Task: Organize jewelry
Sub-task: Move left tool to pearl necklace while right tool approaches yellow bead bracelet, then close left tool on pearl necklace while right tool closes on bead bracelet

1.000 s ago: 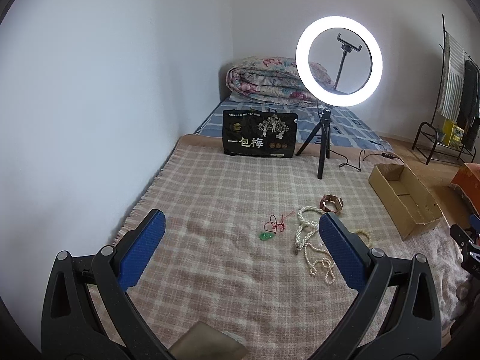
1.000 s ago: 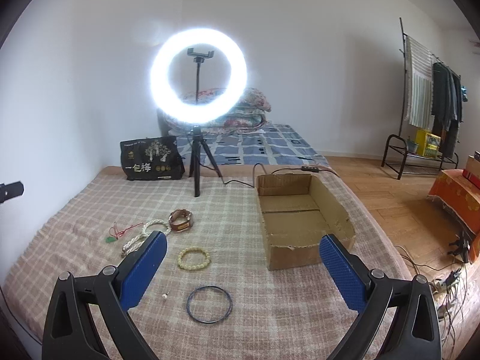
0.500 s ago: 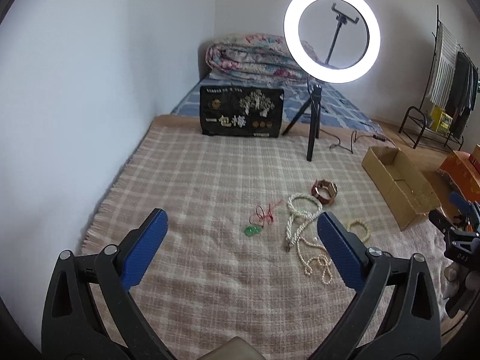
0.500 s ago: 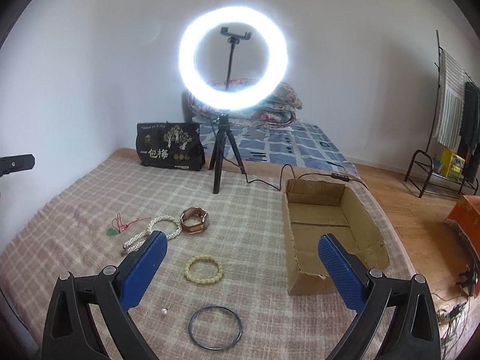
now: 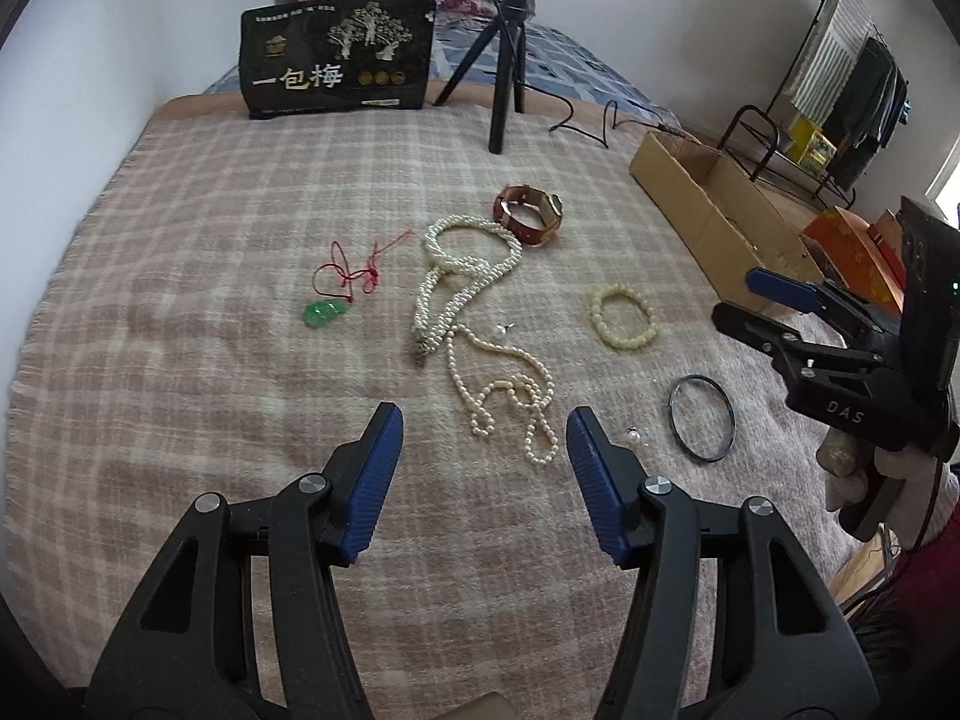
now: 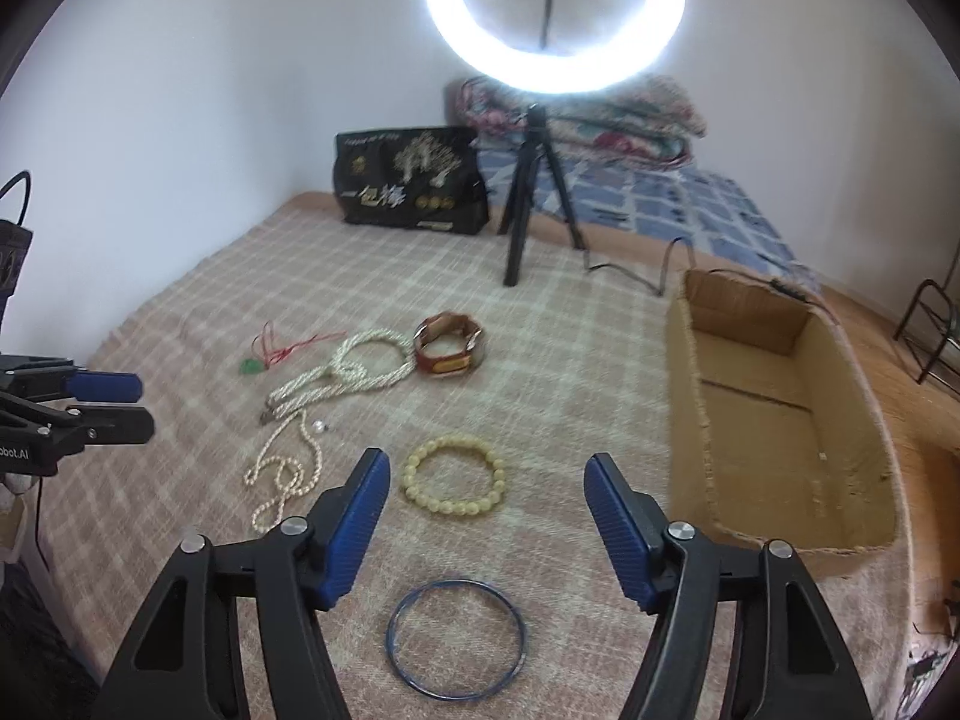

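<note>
Jewelry lies on a plaid blanket (image 5: pixel 180 240). A thin pearl necklace (image 5: pixel 510 390) lies just ahead of my open, empty left gripper (image 5: pixel 483 450). Beyond it lie a thick twisted pearl necklace (image 5: pixel 462 276), a green pendant on red cord (image 5: pixel 324 312), a brown leather watch (image 5: pixel 528 216), a yellow bead bracelet (image 5: pixel 621 318), a dark bangle (image 5: pixel 702 417) and a small pearl earring (image 5: pixel 633 435). My right gripper (image 6: pixel 486 498) is open and empty, above the yellow bead bracelet (image 6: pixel 453 483) and the dark bangle (image 6: pixel 459 636). An open cardboard box (image 6: pixel 774 426) stands to its right.
A ring light on a black tripod (image 6: pixel 534 204) stands at the back with its cable (image 5: pixel 582 120) across the blanket. A black printed bag (image 5: pixel 336 60) stands behind the jewelry. Folded bedding (image 6: pixel 630 114) lies farther back. A clothes rack (image 5: pixel 840 72) stands at far right.
Both grippers have tilted down and moved closer to the blanket. The jewelry now sits lower and larger in both views. The jaws stay open.
</note>
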Available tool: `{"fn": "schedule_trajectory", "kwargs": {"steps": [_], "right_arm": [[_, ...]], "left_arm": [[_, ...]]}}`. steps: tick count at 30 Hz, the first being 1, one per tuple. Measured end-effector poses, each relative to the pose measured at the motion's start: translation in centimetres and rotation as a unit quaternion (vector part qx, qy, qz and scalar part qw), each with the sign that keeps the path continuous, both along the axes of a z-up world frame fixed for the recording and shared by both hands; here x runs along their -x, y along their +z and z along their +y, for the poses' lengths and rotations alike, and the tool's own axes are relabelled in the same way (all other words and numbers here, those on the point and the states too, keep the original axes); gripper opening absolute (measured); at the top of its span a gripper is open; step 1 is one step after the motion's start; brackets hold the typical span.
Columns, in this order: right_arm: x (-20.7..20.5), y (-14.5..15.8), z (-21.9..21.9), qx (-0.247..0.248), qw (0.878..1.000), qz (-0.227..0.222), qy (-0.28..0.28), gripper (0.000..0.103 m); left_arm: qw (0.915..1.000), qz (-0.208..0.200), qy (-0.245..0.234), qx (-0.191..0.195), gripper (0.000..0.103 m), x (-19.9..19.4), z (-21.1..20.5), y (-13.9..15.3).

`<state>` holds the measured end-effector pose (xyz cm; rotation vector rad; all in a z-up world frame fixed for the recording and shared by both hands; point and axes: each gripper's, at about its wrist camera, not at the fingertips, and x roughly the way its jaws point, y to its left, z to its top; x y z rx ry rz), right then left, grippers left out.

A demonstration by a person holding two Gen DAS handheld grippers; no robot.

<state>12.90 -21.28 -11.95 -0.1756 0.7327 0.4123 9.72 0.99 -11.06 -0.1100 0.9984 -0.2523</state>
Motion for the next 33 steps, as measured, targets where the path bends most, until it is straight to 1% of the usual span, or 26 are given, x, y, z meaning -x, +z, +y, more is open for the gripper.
{"fn": "schedule_trajectory", "kwargs": {"steps": [1,3,6,7,9,12,18,24,31,33], "right_arm": [[-0.3,-0.5,0.4,0.004,1.000,0.009,0.010,0.067],[-0.8,-1.4,1.0,0.014,0.999,0.025,0.022,0.061],[-1.7,-2.8,1.7,0.017,0.998,0.054,0.039,0.051],[-2.0,-3.2,2.0,0.020,0.997,0.061,0.045,0.051],[-2.4,-3.9,2.5,0.028,0.996,0.069,0.057,0.047],[-3.1,-4.5,3.0,0.039,0.994,0.076,0.068,0.047],[-4.1,-5.5,3.7,0.054,0.991,0.085,0.085,0.045],[-4.7,-5.9,3.8,0.055,0.991,0.091,0.087,0.045],[-5.1,-6.6,4.4,0.062,0.988,0.095,0.101,0.045],[-5.3,-6.8,4.5,0.063,0.988,0.097,0.102,0.045]], "left_arm": [[1.0000,0.004,-0.004,0.002,0.058,-0.1,-0.3,-0.2],[0.9998,0.013,-0.011,0.003,0.052,-0.6,-0.9,-0.8],[0.9995,0.027,-0.013,0.006,0.047,-1.3,-1.3,-1.8],[0.9994,0.031,-0.014,0.006,0.044,-1.5,-1.4,-2.0],[0.9992,0.037,-0.017,0.006,0.043,-1.9,-1.8,-2.6],[0.9988,0.044,-0.022,0.004,0.042,-2.6,-2.4,-3.6],[0.9976,0.061,-0.030,-0.013,0.042,-3.8,-3.4,-5.5],[0.9974,0.064,-0.027,-0.016,0.042,-4.7,-3.6,-6.3],[0.9971,0.063,-0.028,-0.033,0.042,-5.3,-3.8,-7.0],[0.9963,0.067,-0.028,-0.046,0.037,-5.5,-3.9,-7.3]]}}
